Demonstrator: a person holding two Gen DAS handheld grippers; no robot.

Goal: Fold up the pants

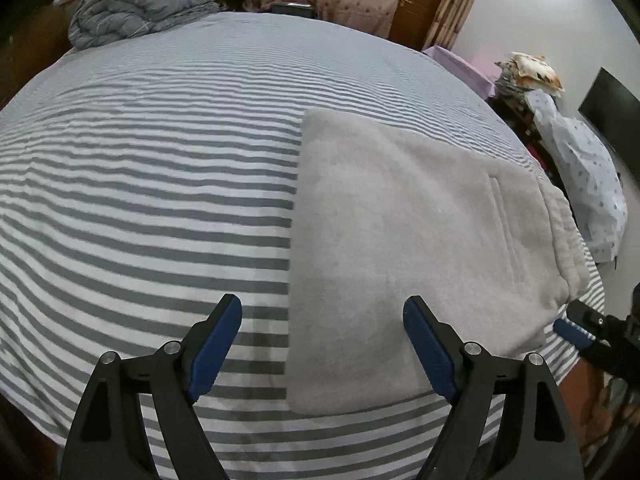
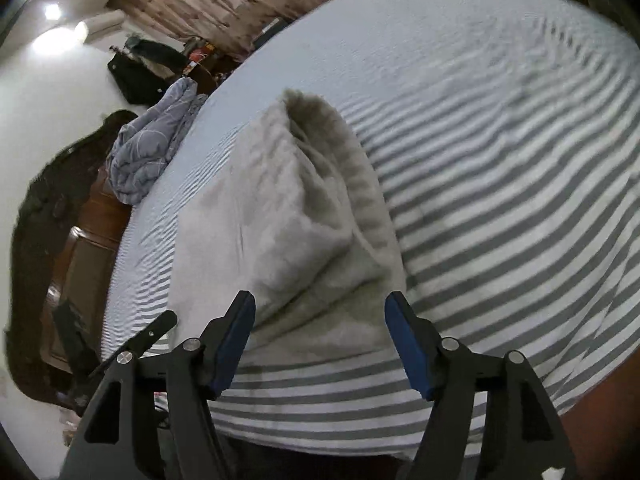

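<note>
Light grey fleece pants [image 1: 408, 240] lie folded in a flat rectangle on the striped bed, the elastic waistband at the right end. My left gripper [image 1: 322, 322] is open and empty, hovering over the pants' near left corner. In the right wrist view the pants [image 2: 288, 216] run away from me, waistband [image 2: 360, 184] along the right side. My right gripper [image 2: 320, 320] is open and empty just in front of the near end of the pants. It also shows at the right edge of the left wrist view [image 1: 576, 330].
The bed has a grey-and-white striped sheet [image 1: 140, 200]. A crumpled blue-grey quilt [image 1: 148, 4] sits at the far corner. Clutter, pillows and a dotted cloth [image 1: 580, 168] stand beside the bed on the right. A wooden headboard [image 2: 80, 264] is at the left.
</note>
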